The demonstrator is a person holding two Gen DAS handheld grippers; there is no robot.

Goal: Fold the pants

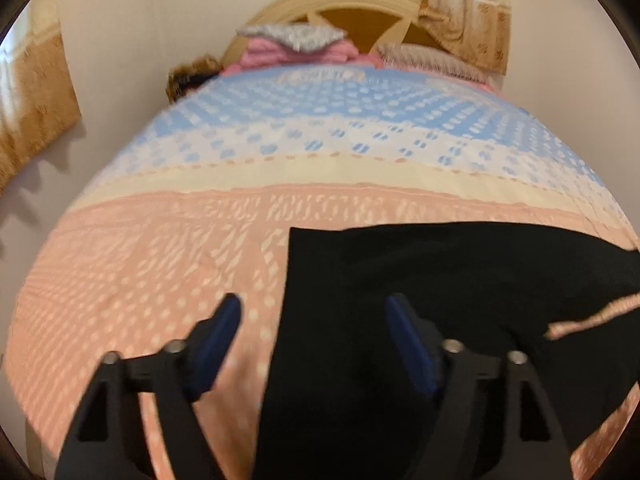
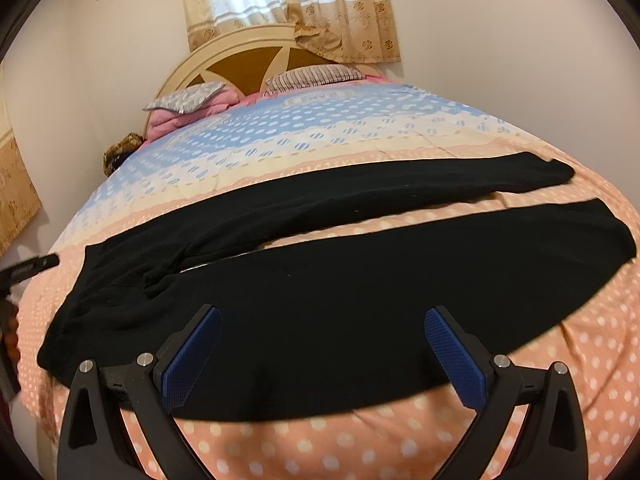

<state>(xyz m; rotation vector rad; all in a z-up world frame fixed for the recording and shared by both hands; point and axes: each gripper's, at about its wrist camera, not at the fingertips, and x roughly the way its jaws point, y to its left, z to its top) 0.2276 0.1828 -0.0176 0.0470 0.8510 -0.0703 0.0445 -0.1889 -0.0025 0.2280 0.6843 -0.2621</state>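
Plain black pants (image 2: pixel 320 280); bedspread (image 2: pixel 280 136) lettering illegible

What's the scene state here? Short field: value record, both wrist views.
garment: black fabric pants, spread flat, unfolded, two legs apart
waist end: toward the left gripper's side
surface: bed with pink, cream and blue dotted quilt
left gripper: open, over the waist edge, holding nothing
right gripper: open, over the near leg, holding nothing
background: cream wooden headboard, pillows, beige patterned curtain
fold progress: not started
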